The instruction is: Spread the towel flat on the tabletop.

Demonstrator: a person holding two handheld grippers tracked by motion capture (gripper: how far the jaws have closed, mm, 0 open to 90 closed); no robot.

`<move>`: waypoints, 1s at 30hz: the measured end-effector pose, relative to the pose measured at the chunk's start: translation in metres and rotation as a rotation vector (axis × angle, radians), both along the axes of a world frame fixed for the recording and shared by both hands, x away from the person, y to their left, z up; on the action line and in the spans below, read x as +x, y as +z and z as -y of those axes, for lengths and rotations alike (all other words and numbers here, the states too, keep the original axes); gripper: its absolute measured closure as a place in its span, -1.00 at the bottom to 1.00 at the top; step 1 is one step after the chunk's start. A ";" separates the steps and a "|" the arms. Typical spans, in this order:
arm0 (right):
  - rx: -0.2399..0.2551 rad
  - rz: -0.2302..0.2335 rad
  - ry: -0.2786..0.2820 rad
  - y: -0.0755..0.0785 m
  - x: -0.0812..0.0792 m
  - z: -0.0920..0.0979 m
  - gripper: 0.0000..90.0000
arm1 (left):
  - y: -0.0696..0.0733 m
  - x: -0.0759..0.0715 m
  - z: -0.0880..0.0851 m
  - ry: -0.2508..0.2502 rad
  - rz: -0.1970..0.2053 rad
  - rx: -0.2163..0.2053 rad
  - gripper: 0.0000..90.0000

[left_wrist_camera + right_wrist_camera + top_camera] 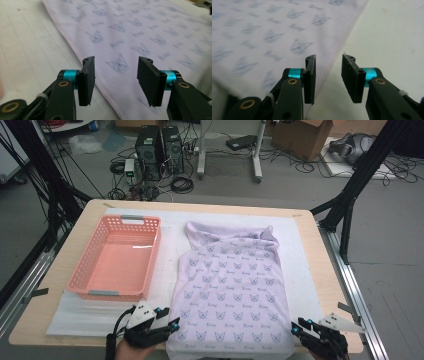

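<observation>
A pale lilac garment [230, 280] printed with small blue butterflies lies spread flat on the white mat, its far end bunched. My left gripper [174, 324] sits at its near left corner, open, with nothing between the pads; in the left gripper view the cloth [140, 37] lies just past the gripper [116, 75]. At the near right corner is my right gripper [295, 329], also open and empty. In the right gripper view the gripper [328, 75] hovers over the hem of the cloth [274, 32], where fabric meets mat.
A pink plastic basket [85, 270] stands empty on the left of the mat [300, 250]. The wooden table's edge [330, 270] runs close on the right. Black frame legs, computers and cables stand on the floor beyond the table.
</observation>
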State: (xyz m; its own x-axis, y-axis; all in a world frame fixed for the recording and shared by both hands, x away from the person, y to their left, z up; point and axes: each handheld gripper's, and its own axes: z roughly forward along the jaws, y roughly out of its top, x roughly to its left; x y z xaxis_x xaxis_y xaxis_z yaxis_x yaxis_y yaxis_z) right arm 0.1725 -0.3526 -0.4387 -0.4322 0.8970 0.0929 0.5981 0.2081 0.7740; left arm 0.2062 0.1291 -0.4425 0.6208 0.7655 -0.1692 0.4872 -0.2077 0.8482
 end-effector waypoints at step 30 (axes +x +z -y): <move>0.001 -0.017 0.152 0.001 -0.052 0.003 0.93 | -0.004 -0.049 -0.010 -0.095 -0.025 0.033 0.75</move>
